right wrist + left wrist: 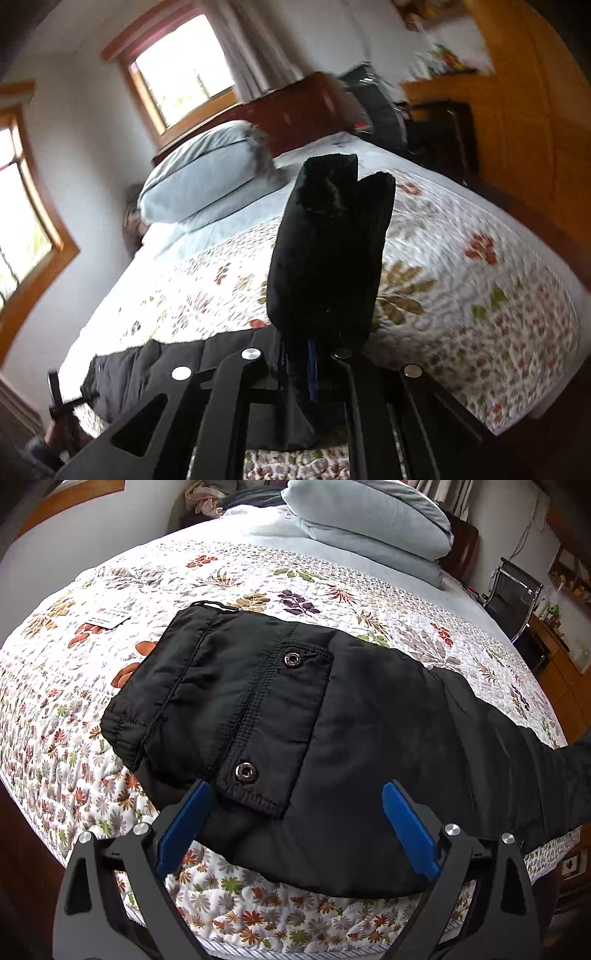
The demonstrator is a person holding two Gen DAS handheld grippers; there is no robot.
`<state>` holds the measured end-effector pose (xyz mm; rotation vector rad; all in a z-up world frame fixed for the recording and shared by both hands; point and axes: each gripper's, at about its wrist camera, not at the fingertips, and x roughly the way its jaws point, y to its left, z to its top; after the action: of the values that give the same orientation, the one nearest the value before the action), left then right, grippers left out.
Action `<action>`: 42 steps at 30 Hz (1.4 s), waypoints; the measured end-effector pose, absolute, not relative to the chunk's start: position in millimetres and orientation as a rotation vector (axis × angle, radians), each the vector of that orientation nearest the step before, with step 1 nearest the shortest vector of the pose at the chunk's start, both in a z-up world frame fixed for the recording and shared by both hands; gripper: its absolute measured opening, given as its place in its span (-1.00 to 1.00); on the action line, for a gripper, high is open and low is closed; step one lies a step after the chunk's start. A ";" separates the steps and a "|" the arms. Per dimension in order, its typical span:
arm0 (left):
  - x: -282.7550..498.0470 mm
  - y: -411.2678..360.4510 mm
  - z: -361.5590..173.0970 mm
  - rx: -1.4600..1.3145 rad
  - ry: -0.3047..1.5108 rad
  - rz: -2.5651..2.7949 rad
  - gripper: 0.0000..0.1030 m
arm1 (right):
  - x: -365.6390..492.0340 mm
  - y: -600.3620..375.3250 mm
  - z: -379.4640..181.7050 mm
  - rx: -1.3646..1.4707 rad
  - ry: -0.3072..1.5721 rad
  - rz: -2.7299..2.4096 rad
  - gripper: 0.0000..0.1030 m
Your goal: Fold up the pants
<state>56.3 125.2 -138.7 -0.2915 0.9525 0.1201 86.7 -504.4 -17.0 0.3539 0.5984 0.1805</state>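
here, from my left wrist, the black pants lie across the flowered quilt on the bed, waistband end toward the upper left and the legs running off to the right edge of the view. a flapped pocket with two metal snaps faces up. my left gripper hangs just over the near edge of the pants with its blue pads spread wide apart, pressing on nothing; the cloth passes under the gap between them. a small white card sits on the quilt well to the left of the waistband. folded pale blue bedding is stacked at the far end of the bed, and a black chair stands beyond the bed at the right.

now from my right wrist, the picture is tilted and a bit smeared. my right gripper is clenched on the leg ends of the pants, which stand up in front of the lens as two dark cuffs side by side, lifted clear of the quilt. only a sliver of blue pad shows between the cloth. more of the pants spreads flat along the lower left. the blue bedding lies by a dark wooden headboard, with two windows on the wall at the left.
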 end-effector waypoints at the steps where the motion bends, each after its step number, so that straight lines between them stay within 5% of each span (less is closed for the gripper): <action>1: 56.1 125.2 -139.1 -0.293 0.951 0.120 0.84 | 86.0 -496.0 -14.3 0.335 0.599 0.198 -0.83; 15: 55.2 127.6 -139.7 -0.312 0.944 0.108 0.85 | 93.7 -372.0 -15.9 0.019 0.700 0.397 -0.83; 42: 54.3 127.2 -139.3 -0.312 0.943 0.105 0.85 | 105.1 -309.6 -97.8 -0.106 0.934 0.459 -0.83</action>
<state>54.3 127.2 -139.3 -0.3119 0.9435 0.1051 105.1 -309.6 -97.8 -0.1057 0.9337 0.4595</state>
